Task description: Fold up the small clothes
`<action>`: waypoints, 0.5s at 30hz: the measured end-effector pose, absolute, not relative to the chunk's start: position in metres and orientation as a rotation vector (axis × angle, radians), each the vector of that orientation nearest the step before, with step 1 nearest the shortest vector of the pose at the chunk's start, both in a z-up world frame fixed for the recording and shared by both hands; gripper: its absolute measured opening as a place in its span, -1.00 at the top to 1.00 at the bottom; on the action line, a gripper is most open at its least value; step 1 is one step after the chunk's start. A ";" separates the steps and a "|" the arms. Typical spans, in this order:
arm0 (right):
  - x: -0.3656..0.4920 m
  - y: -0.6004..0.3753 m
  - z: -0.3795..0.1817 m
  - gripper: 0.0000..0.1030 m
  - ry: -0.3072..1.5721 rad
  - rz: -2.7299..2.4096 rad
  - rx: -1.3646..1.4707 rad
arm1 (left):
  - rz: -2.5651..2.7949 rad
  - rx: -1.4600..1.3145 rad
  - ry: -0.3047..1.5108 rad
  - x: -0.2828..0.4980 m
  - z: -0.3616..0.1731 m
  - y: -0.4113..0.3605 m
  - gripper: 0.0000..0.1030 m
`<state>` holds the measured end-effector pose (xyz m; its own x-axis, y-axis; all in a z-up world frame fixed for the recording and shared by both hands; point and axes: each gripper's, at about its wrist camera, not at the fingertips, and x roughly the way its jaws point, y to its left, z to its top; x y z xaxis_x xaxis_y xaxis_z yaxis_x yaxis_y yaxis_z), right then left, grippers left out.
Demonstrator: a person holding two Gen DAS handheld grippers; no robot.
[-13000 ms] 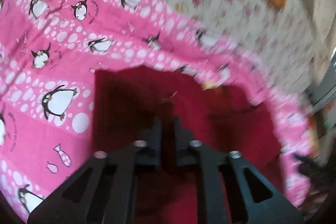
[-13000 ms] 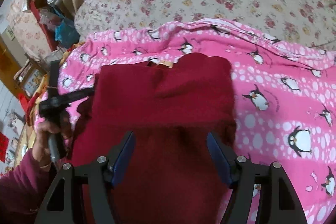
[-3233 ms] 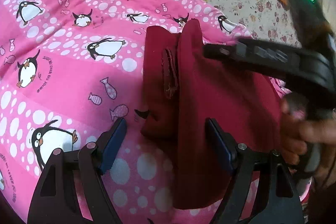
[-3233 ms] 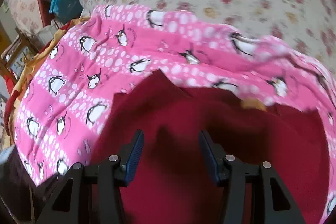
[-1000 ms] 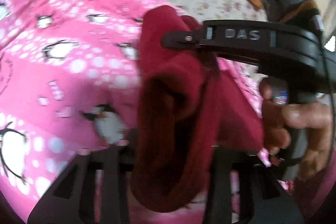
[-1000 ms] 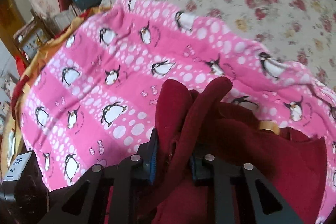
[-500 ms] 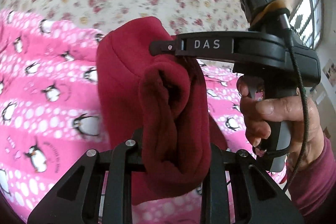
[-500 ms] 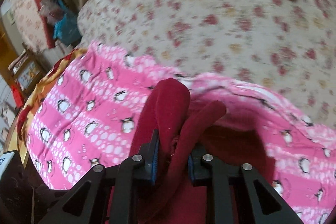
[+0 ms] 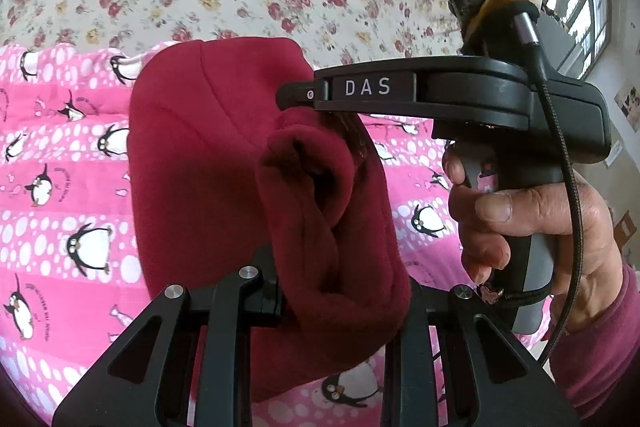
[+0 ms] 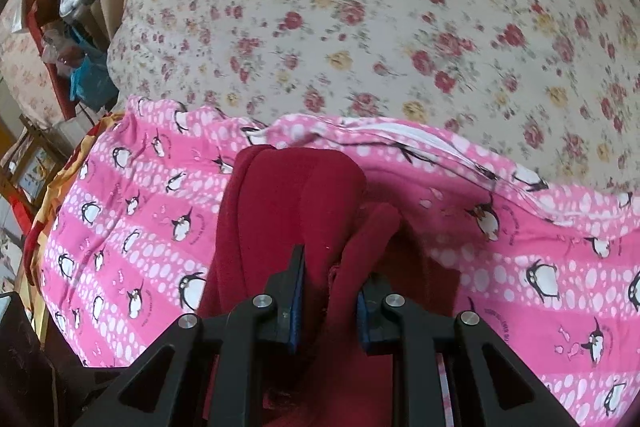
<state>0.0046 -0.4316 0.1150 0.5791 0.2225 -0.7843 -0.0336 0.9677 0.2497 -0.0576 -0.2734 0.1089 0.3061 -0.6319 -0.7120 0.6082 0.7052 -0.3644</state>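
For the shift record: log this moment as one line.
task: fold small clothes | left gripper: shut on red garment | right gripper: shut on red garment | garment: bunched, lifted over pink penguin blanket | fold: not laid down

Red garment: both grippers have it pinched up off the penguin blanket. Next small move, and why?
Probably lower it onto the pink penguin blanket. The left gripper and right gripper each pinch bunched folds of the red garment, which hangs lifted, so laying it down would likely set the fold.
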 end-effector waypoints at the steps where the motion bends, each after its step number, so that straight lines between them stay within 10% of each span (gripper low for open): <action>1: 0.004 -0.435 0.113 0.62 0.945 0.149 0.220 | -0.821 -0.025 0.959 -0.058 0.107 -0.276 0.55; 15: 0.002 -0.469 0.087 0.62 0.973 0.135 0.267 | -0.830 0.005 0.997 -0.064 0.092 -0.307 0.55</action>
